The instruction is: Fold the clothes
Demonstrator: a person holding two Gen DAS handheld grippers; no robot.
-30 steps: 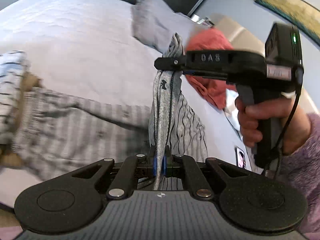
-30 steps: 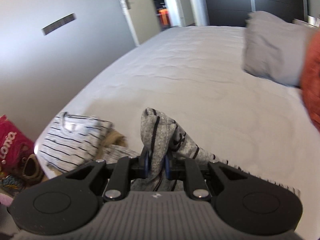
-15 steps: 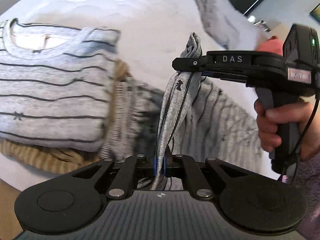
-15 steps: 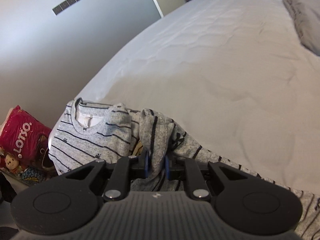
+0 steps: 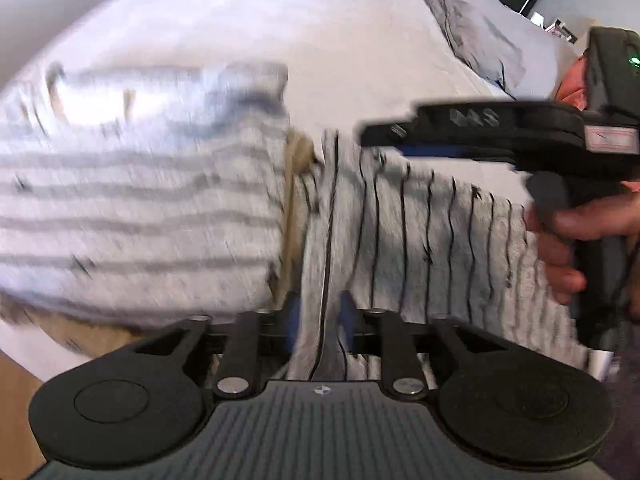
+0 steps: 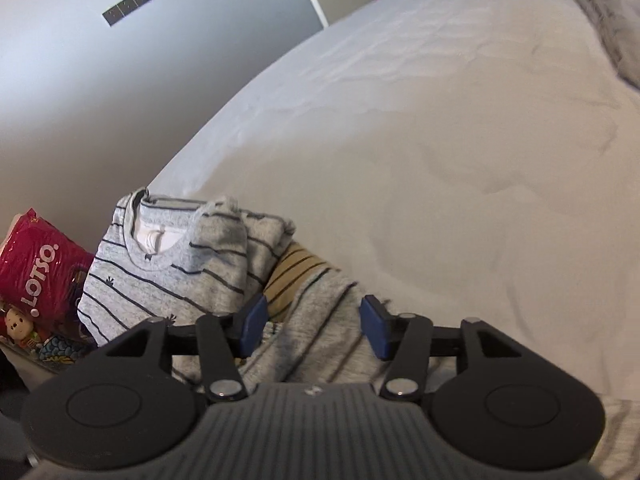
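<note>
A grey garment with thin dark stripes (image 5: 420,240) lies flat on the white bed (image 6: 440,120), right of a folded pile. The pile's top is a grey striped shirt (image 6: 172,264) over a tan striped piece (image 6: 292,276). My left gripper (image 5: 319,320) is at the garment's near edge. Its jaws are opening and a fold of the cloth stands loose between them. My right gripper (image 6: 314,324) hovers over the garment's far edge (image 6: 320,320). Its jaws are also opening, wide apart, with cloth below them. In the left wrist view the right gripper (image 5: 376,136) shows side-on, held by a hand (image 5: 568,240).
A grey pillow (image 5: 480,28) and a red-orange cloth (image 5: 572,84) lie at the head of the bed. Beside the bed, left of the pile, sit a red bag (image 6: 40,272) and toys (image 6: 16,324). A grey wall (image 6: 80,80) runs close along that side.
Both grippers were shut on the striped garment and held it up. They came down beside the folded pile, the garment now lies flat, and both pairs of jaws have parted.
</note>
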